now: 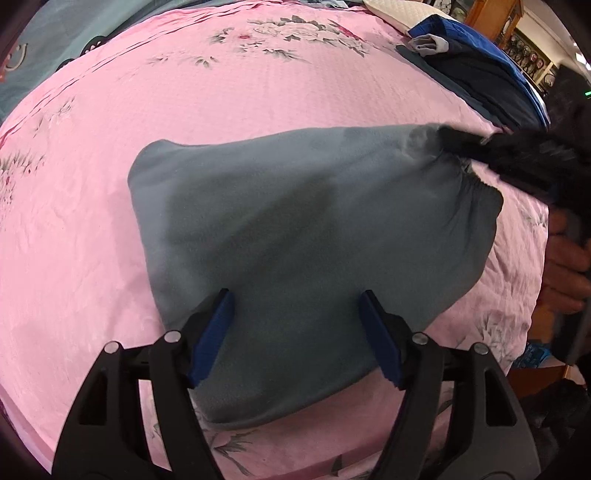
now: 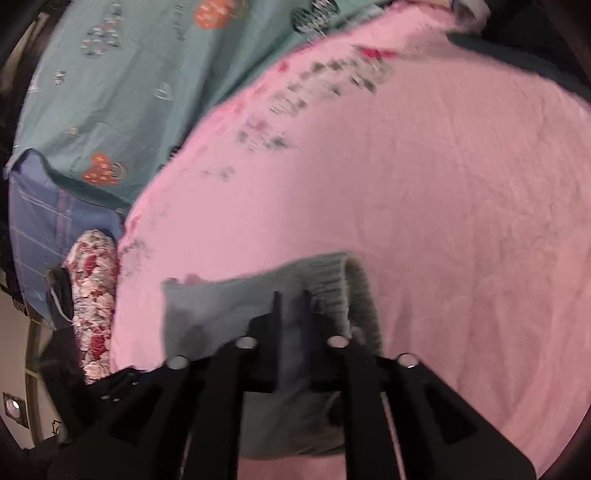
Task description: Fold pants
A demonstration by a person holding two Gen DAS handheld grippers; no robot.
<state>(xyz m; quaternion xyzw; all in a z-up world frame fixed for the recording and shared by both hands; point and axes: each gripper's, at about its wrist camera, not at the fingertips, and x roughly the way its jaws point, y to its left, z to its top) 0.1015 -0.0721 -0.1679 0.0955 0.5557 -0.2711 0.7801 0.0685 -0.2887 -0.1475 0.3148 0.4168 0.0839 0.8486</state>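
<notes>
Grey pants lie folded into a compact bundle on the pink floral bedspread. My left gripper hovers over the bundle's near part, open, blue pads wide apart with cloth under them. At the bundle's far right corner, my right gripper pinches the gathered waistband, and the fabric puckers toward it. In the blurred right wrist view, the right gripper stands narrow with grey pants cloth between its fingers, beside the ribbed waistband.
A stack of dark blue clothes and a white pillow sit at the bed's far right. A person's hand shows at the right edge. A teal printed sheet and a floral roll border the pink bedspread.
</notes>
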